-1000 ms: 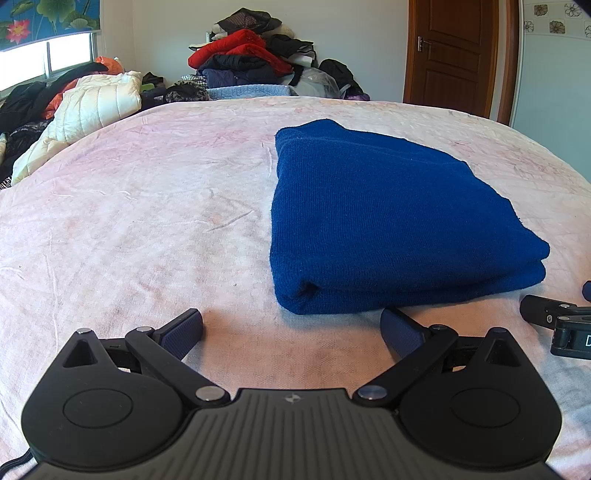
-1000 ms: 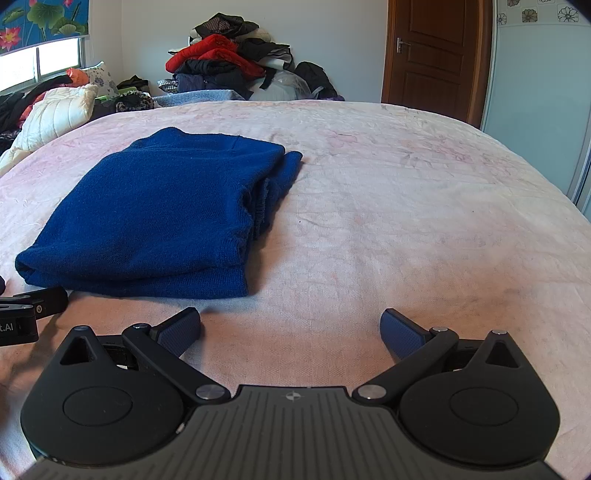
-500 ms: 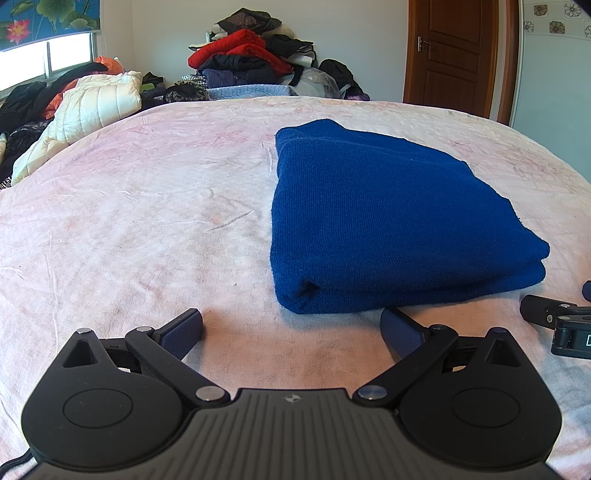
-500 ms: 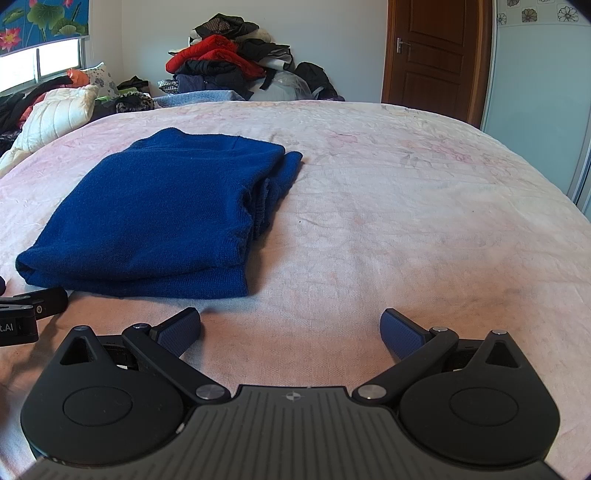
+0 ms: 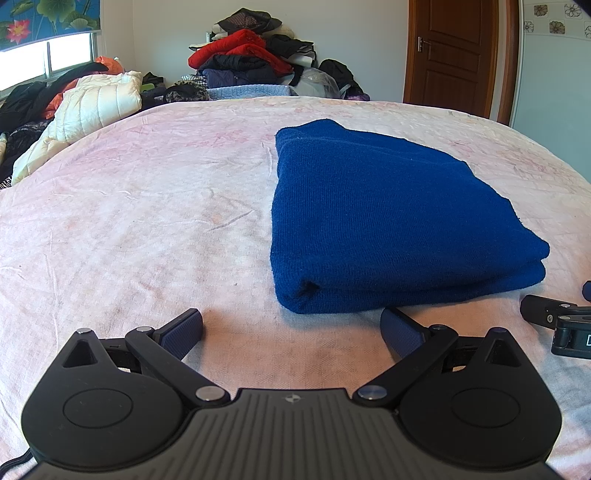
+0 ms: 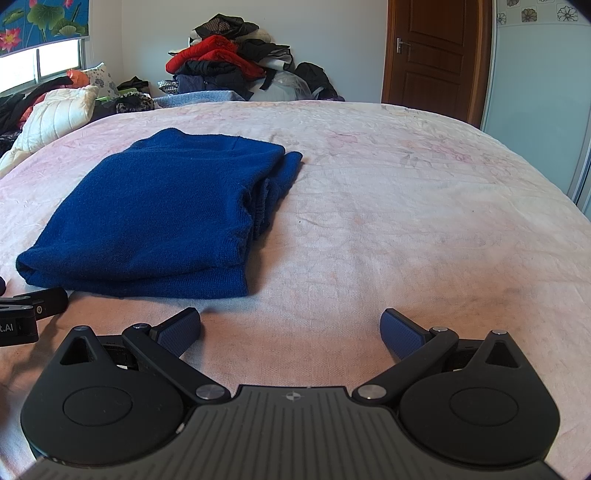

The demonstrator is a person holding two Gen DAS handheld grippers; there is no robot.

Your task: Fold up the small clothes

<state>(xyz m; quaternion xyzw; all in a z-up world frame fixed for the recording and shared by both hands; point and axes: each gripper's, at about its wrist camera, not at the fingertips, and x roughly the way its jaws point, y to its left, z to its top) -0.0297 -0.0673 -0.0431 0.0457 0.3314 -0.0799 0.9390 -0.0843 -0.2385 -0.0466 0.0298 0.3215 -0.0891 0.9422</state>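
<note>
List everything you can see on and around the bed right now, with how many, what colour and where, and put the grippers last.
folded dark blue knit garment: one, blue, lying flat on the bed, just ahead of both grippers
pale pink floral bedsheet: one, pink-white, covering the whole bed
cream quilted jacket: one, off-white, far left edge of the bed
heap of mixed clothes: one pile, red, black and grey, against the far wall
brown wooden door: one, shut, far right
lotus-print blind: one, blue-green, above the window at left
left gripper: one, black with blue pads, open, empty
right gripper: one, black with blue pads, open, empty
</note>
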